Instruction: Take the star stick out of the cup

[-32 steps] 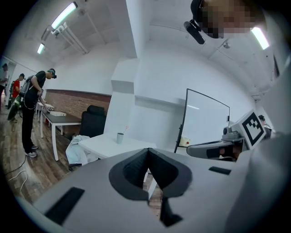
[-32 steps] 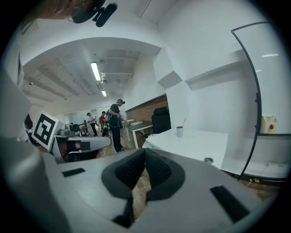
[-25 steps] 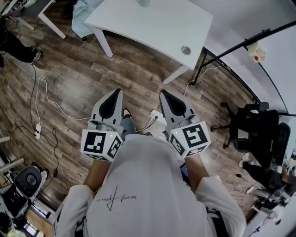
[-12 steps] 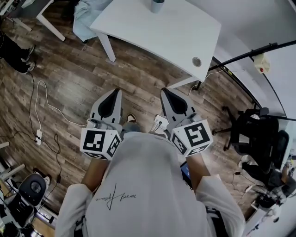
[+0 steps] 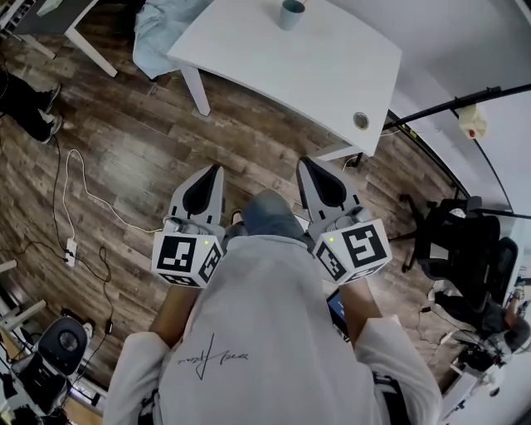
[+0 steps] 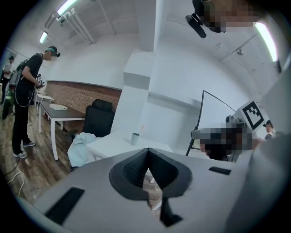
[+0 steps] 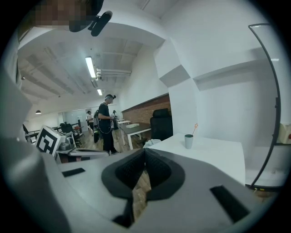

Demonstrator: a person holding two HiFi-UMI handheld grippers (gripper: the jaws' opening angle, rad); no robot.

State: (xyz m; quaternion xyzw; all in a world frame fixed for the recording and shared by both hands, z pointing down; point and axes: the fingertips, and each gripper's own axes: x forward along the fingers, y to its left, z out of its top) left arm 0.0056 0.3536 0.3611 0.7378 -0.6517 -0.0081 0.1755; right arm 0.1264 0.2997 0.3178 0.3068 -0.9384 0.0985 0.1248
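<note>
The left gripper (image 5: 216, 168) and right gripper (image 5: 306, 162) hover over the floor, fingers (image 6: 129, 173) together and empty, well apart from the cup (image 5: 290, 14) holding the star stick (image 7: 196, 127) on the counter (image 5: 315, 70).

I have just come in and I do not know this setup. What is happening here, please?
A person holds a two-jaw gripper in each hand above the wooden floor. The left gripper and the right gripper both have their jaws together and hold nothing. Ahead stands a white table with a cup on it, and the star stick is in the cup. Neither gripper is near it, so the stick is not yet taken out.
</note>
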